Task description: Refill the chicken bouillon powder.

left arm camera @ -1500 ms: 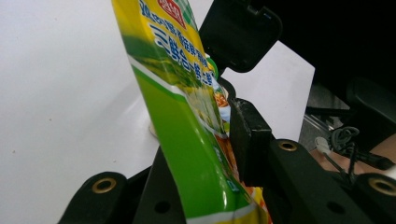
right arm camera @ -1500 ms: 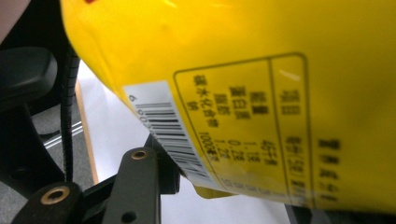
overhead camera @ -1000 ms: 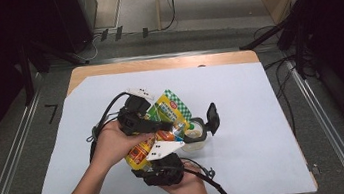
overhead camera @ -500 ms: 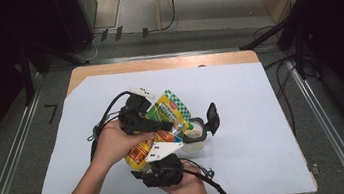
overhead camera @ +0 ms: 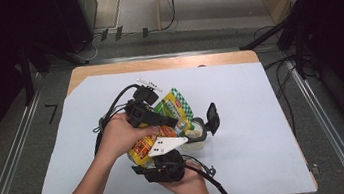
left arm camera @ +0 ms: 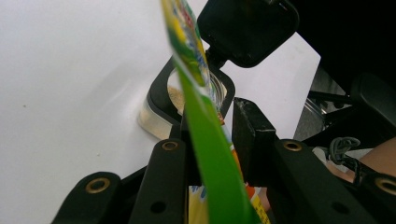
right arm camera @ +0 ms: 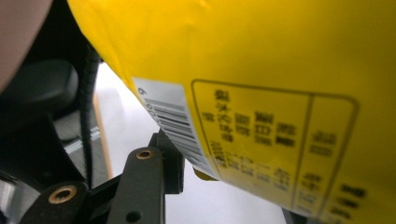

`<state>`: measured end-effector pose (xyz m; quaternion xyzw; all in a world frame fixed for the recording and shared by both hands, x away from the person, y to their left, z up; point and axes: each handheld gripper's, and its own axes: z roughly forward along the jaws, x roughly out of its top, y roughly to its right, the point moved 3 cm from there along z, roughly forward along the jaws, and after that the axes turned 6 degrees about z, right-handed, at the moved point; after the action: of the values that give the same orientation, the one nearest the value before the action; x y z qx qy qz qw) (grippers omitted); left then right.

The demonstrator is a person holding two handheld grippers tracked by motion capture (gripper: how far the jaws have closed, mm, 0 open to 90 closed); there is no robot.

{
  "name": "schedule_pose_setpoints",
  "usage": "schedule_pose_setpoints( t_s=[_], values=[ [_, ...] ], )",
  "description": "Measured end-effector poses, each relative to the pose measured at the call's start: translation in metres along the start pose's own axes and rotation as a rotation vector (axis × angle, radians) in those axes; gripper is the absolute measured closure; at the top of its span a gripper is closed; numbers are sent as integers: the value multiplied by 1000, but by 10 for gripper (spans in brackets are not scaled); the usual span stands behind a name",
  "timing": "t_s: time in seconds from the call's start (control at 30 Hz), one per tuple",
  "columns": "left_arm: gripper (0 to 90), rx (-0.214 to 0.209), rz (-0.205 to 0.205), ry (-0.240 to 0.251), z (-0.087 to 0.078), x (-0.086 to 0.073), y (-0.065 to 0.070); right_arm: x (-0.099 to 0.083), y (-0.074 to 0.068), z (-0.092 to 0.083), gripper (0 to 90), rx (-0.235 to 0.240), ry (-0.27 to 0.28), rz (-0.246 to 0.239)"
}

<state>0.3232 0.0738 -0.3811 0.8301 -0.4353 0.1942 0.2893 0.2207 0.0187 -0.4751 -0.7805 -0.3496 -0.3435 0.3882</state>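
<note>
White paper covers the table [overhead camera: 263,115]; both grippers' fingers clamp the yellow-green plastic snack bag [overhead camera: 174,108], tilted over the open clear container [overhead camera: 196,135]; pouring seems only partly done.

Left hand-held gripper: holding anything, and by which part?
Yes: the left hand-held gripper pinches the green-and-yellow snack pouch edge-on near its upper end, which tips over the open clear container.

White sheet [overhead camera: 262,110] covers the wooden table [overhead camera: 165,62]; cables [overhead camera: 168,6] cross the floor.
</note>
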Motion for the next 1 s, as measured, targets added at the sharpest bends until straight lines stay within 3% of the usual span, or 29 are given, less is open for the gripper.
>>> schedule_pose_setpoints(
  t_s=[0.37,0.67,0.83,1.0],
  values=[
    [781,14,-22,-25,7,-3,-5,-3,1,3,617,30,-7,41],
    [789,-1,-33,-28,7,-5,-5,-5,0,3,585,6,-20,-37],
    [793,-10,-39,-37,8,-6,-5,-6,-1,4,617,-4,-31,-66],
    [794,-16,-45,-32,8,-5,-6,-6,0,3,631,-3,-31,-67]
  ],
)
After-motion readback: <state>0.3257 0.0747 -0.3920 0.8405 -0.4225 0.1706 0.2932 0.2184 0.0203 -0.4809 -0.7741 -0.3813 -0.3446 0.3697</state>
